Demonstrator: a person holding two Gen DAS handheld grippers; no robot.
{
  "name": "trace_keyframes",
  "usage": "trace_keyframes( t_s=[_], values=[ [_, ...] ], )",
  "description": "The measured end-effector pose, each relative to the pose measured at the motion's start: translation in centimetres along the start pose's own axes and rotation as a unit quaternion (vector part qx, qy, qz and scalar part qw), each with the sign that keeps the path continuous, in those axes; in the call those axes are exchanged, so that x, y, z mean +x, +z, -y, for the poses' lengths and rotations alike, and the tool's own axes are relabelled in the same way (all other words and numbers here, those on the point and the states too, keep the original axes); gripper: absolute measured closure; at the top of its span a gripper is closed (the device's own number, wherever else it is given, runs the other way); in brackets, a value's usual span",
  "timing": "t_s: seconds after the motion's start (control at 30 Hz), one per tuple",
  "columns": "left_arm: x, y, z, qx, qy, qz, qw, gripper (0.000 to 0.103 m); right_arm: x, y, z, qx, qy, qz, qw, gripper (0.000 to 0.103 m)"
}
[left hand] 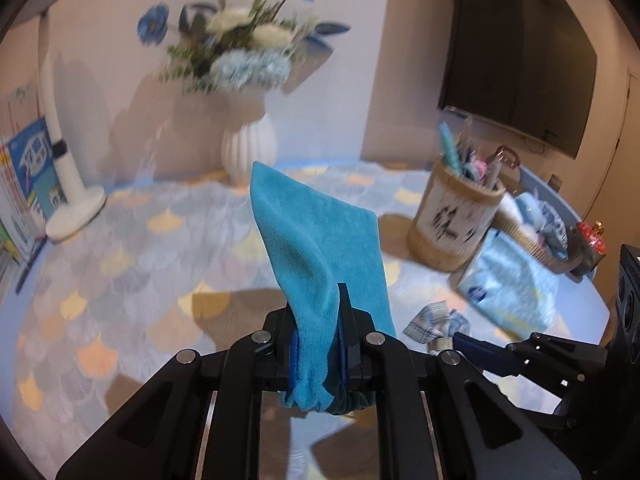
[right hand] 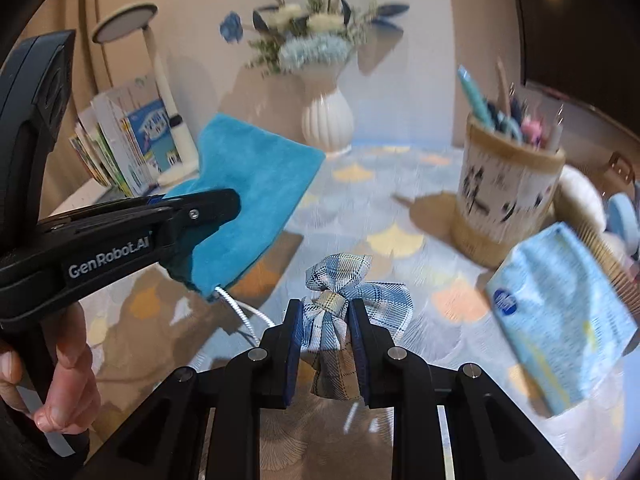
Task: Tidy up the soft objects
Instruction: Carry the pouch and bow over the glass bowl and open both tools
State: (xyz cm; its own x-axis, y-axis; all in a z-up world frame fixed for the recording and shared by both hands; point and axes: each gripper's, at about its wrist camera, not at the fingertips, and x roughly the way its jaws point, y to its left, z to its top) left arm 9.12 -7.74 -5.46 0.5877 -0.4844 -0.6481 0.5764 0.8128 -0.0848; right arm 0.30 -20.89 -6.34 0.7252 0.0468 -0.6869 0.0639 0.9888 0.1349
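A turquoise drawstring pouch (left hand: 320, 248) stands up from my left gripper (left hand: 318, 320), whose pads are shut on its gathered end. The right wrist view shows the same pouch (right hand: 256, 192) lifted above the table at the left, a white cord hanging from it, with the left gripper (right hand: 224, 204) clamped on it. My right gripper (right hand: 325, 320) is shut on a blue plaid fabric bow (right hand: 352, 296), its pads pressing the bow's tails. In the left wrist view the plaid bow (left hand: 436, 320) shows at the right gripper's (left hand: 460, 338) tip.
A patterned cloth (left hand: 120, 280) covers the table. A white vase of blue flowers (right hand: 326, 120) stands at the back, a pen holder (right hand: 508, 188) to the right, a pale blue tissue pack (right hand: 560, 312) near it, a basket of soft things (left hand: 540, 236) behind. Books (right hand: 128, 140) and a white lamp (left hand: 72, 200) stand left.
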Motion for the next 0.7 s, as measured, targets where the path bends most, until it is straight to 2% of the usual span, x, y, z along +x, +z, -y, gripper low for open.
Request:
trace_keyframes(
  t_s=[0.1,0.3,0.4,0.5,0.6,0.7],
  values=[
    [-1.2,1.0,1.4,0.006,-0.004,0.020,0.9998,0.092,-1.5,0.9,0.6,0.007,0.002,0.015,1.000,0.080],
    [-3.4,3.4,4.4,0.027,-0.034,0.061,0.9972,0.092,-6.7,2.3,3.7,0.038,-0.009,0.075,0.996,0.080],
    [-4.3,4.8,6.3,0.041,-0.049,0.077,0.9949,0.092,-9.3,3.0,6.5,0.070,-0.022,0.104,0.992,0.080],
    [-4.8,6.4,8.4,0.048,-0.082,0.089,0.9915,0.092,-11.4,3.5,9.6,0.099,-0.033,0.127,0.986,0.080],
    [-4.5,7.3,10.5,0.063,-0.102,0.102,0.9875,0.092,-13.8,3.2,13.4,0.123,-0.068,0.151,0.979,0.080],
    [-3.0,7.9,13.1,0.076,-0.116,0.096,0.9857,0.092,-15.3,2.5,17.6,0.163,-0.094,0.157,0.969,0.080]
  ],
)
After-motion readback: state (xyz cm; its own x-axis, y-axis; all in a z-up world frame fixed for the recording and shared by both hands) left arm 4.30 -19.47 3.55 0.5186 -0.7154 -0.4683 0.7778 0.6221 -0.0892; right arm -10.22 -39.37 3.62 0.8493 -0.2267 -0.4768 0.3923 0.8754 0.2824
